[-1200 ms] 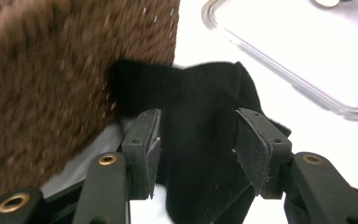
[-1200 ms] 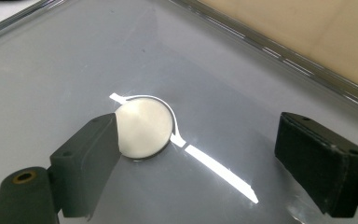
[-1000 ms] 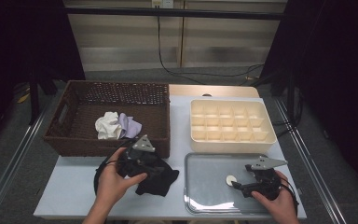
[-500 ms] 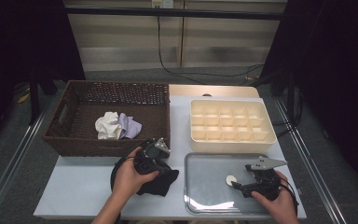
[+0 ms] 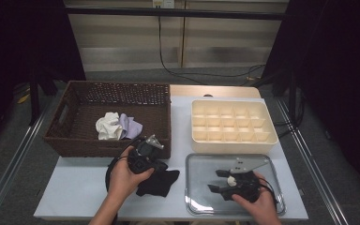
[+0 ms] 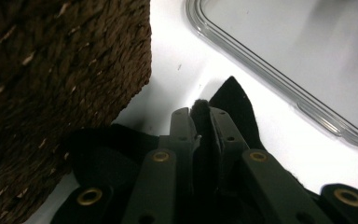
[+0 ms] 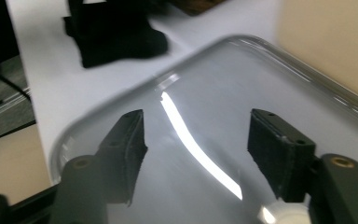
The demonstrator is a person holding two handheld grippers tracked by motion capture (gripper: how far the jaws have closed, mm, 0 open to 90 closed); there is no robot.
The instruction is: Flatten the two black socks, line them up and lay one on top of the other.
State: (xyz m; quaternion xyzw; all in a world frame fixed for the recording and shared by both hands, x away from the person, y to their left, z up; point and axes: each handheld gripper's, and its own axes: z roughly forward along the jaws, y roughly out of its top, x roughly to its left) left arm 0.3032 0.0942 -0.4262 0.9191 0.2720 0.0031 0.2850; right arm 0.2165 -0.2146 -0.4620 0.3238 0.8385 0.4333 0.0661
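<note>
A black cloth [image 5: 161,183] lies on the white table in front of the wicker basket [image 5: 82,140]. My left gripper [image 5: 155,168] points down into it. Its jaws have just been closing, and they pinch a raised fold of the black cloth [image 6: 233,100] at my left gripper [image 6: 200,112]. My right gripper [image 5: 217,180] hovers low over the metal tray [image 5: 201,206]. Its jaws have just been closing but still stand apart, with only bare tray [image 7: 242,74] between them at my right gripper [image 7: 198,135]. A small white round thing [image 5: 231,179] lies on the tray by the right jaw's base [image 7: 279,217].
The basket holds a white cloth [image 5: 107,125] and a lilac cloth [image 5: 130,126]. A cream box [image 5: 232,126] with several compartments stands behind the tray. The basket wall [image 6: 51,70] rises close beside the left gripper, and the tray rim [image 6: 270,88] runs along its other side.
The left gripper tipped down onto the black cloth and closed on a fold of it. The right gripper slid left across the tray over the white thing, and its jaws narrowed.
</note>
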